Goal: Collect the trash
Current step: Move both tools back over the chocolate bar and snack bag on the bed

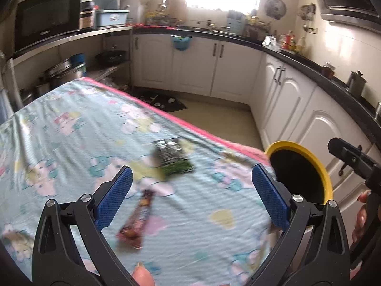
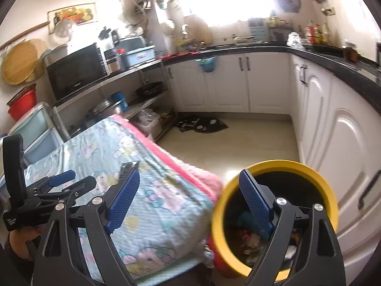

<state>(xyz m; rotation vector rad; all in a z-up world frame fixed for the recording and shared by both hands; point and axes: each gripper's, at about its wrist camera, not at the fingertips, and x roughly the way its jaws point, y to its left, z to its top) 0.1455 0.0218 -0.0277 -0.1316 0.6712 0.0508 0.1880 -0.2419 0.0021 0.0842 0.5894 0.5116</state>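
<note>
A red-brown snack wrapper [image 1: 137,217] lies on the pastel-patterned tablecloth [image 1: 71,124], just ahead of my left gripper [image 1: 191,174], which is open and holds nothing. Farther along the cloth lies a dark packet with a green end [image 1: 172,157]. A yellow-rimmed bin [image 1: 290,144] stands off the table's right corner. In the right wrist view my right gripper [image 2: 189,174] is open and holds nothing, its right finger over the mouth of the bin [image 2: 273,163]. Crumpled trash [image 2: 250,240] lies at the bin's bottom. The left gripper [image 2: 62,183] shows at the left, above the cloth.
White cabinets [image 1: 238,71] under a black counter run along the back and right. A dark floor mat [image 2: 202,124] lies on the pale floor. A microwave [image 1: 47,19] and a shelf of pots [image 1: 62,71] stand left of the table. The cloth's pink edge [image 2: 188,166] hangs beside the bin.
</note>
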